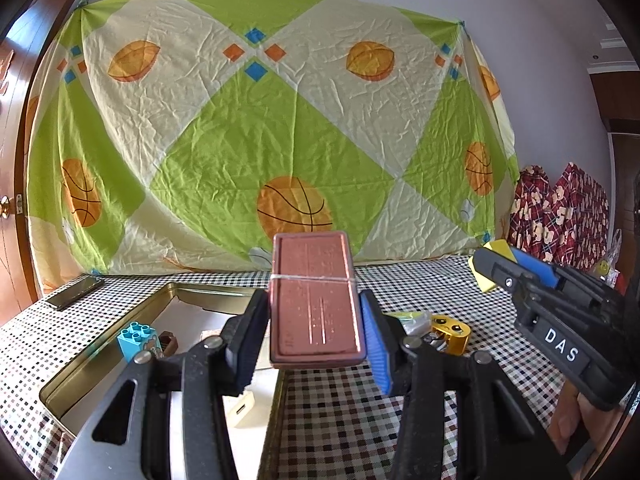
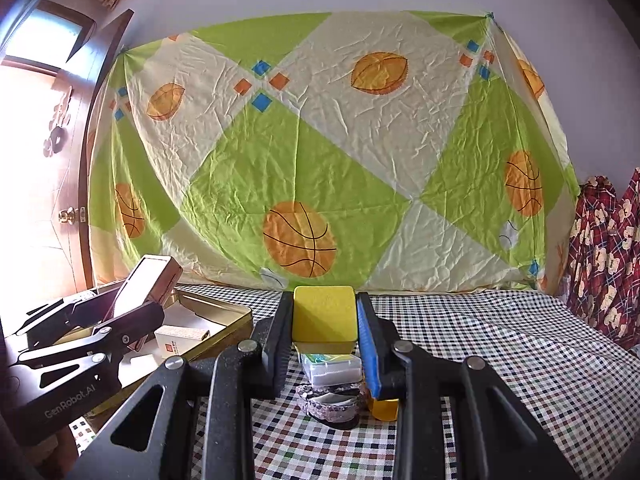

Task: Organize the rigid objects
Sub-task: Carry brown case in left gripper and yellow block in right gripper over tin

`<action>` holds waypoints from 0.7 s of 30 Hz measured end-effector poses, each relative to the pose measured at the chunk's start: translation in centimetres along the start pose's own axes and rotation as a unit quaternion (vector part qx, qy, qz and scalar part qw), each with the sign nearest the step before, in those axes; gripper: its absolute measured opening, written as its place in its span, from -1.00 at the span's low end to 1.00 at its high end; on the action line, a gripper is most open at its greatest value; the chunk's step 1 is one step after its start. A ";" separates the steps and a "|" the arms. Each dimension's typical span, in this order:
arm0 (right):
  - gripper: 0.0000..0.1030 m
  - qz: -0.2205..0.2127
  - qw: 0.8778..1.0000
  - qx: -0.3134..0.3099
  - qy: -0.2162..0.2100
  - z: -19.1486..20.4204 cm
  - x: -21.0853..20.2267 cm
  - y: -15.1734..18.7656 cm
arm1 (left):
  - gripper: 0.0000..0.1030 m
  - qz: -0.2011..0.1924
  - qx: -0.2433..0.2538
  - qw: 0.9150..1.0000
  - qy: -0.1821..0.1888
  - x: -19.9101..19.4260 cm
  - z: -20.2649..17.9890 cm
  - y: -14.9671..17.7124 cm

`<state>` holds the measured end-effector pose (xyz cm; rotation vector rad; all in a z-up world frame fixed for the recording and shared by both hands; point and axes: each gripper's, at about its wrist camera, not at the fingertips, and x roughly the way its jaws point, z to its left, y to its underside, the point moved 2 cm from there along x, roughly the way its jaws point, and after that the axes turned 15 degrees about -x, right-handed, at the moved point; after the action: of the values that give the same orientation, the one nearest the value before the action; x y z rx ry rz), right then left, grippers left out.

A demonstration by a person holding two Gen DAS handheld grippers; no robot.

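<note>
My left gripper (image 1: pixel 316 340) is shut on a flat reddish-pink metal case (image 1: pixel 316 296) with a thin band around it, held above the right edge of the open gold tin (image 1: pixel 120 328). In the right wrist view the same case (image 2: pixel 148 284) hangs over the tin (image 2: pixel 224 312), held by the left gripper (image 2: pixel 132 312). My right gripper (image 2: pixel 324 344) is shut on a yellow block (image 2: pixel 324 314), above the checked tablecloth. From the left wrist view the right gripper (image 1: pixel 496 264) shows at the right with the yellow block (image 1: pixel 498 254) in it.
Inside the tin lie a blue toy brick (image 1: pixel 138 338), a small brown piece (image 1: pixel 170 340) and a white box (image 2: pixel 182 338). A clear plastic box (image 2: pixel 330 368), a patterned ring (image 2: pixel 332 400) and a gold animal-face item (image 1: pixel 450 332) lie on the cloth. A phone (image 1: pixel 74 292) rests far left.
</note>
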<state>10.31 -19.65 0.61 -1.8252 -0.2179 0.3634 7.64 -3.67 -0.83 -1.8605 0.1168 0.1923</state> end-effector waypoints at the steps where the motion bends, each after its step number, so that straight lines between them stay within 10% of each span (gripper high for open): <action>1: -0.38 0.000 1.000 0.000 -0.002 0.1 0.0 0.0 | -0.12 -0.001 0.000 1.000 -0.002 -0.1 0.1 0.0; 21: -0.38 -0.011 0.999 -0.015 -0.035 3.3 0.3 -0.8 | -0.12 -0.011 -0.016 1.000 -0.008 -1.4 2.2 -0.4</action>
<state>9.46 -16.39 0.49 -1.8392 -0.2934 0.4099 6.21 -1.42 -0.80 -1.8899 0.0812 0.1946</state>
